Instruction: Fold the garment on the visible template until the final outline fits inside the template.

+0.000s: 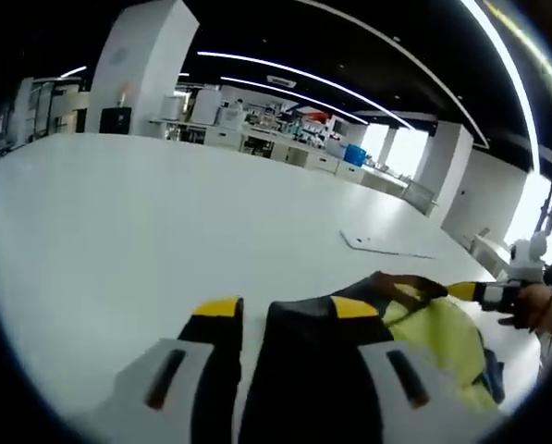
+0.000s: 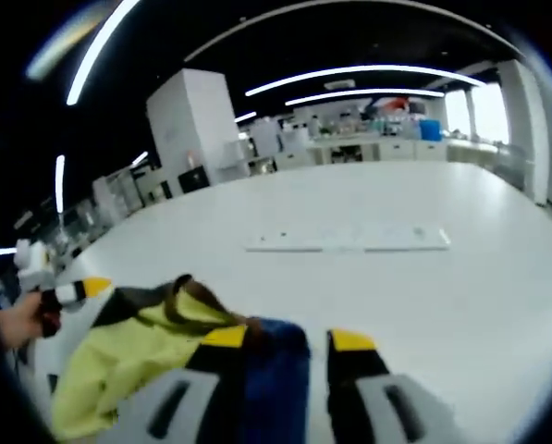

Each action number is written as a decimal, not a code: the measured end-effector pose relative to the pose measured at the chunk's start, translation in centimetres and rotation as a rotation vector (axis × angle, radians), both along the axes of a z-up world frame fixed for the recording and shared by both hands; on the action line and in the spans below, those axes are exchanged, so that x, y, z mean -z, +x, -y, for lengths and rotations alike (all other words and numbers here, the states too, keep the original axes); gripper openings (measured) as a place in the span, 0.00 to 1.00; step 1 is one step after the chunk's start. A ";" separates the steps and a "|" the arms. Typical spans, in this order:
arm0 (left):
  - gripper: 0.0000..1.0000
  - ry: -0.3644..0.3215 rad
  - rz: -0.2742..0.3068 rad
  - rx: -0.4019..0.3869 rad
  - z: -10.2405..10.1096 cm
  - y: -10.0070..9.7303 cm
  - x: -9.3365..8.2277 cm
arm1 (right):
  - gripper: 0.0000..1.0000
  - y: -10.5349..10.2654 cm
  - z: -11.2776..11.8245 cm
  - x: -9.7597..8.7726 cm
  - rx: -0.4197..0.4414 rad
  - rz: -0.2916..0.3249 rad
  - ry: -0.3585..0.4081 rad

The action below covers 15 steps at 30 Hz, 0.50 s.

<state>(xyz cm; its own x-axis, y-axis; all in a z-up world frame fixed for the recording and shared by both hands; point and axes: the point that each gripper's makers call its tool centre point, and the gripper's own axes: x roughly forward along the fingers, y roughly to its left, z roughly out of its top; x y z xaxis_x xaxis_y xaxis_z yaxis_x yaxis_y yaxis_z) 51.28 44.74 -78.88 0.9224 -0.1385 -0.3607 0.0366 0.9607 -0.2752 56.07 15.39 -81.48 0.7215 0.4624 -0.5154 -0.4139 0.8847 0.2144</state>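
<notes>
Both tools grip the garment [image 1: 423, 333] over a white table [image 1: 146, 240] in a lab hall

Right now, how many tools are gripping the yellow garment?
2. The left tool pinches the yellow and dark fabric garment at one edge; the right tool holds its blue part at the opposite edge. Fabric hides the exact contact points.

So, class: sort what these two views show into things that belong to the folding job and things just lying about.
Belongs to the job:
- yellow and dark garment
- template outline on the table
- left gripper
- right gripper

Just lying about:
- lab benches at the back
- white pillar
- ceiling light strips
</notes>
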 end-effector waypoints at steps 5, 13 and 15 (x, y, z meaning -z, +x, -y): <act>0.57 0.047 0.024 0.062 0.3 -1.5 -1.3 | 0.53 -1.8 0.6 -1.0 -0.032 -0.008 -0.020; 0.77 0.079 0.037 0.127 0.2 -4.1 -2.5 | 0.67 -4.6 1.6 -2.1 -0.059 -0.031 -0.006; 0.79 0.093 0.035 0.148 0.3 -5.0 -2.7 | 0.70 -5.6 1.6 -2.3 -0.070 -0.035 -0.005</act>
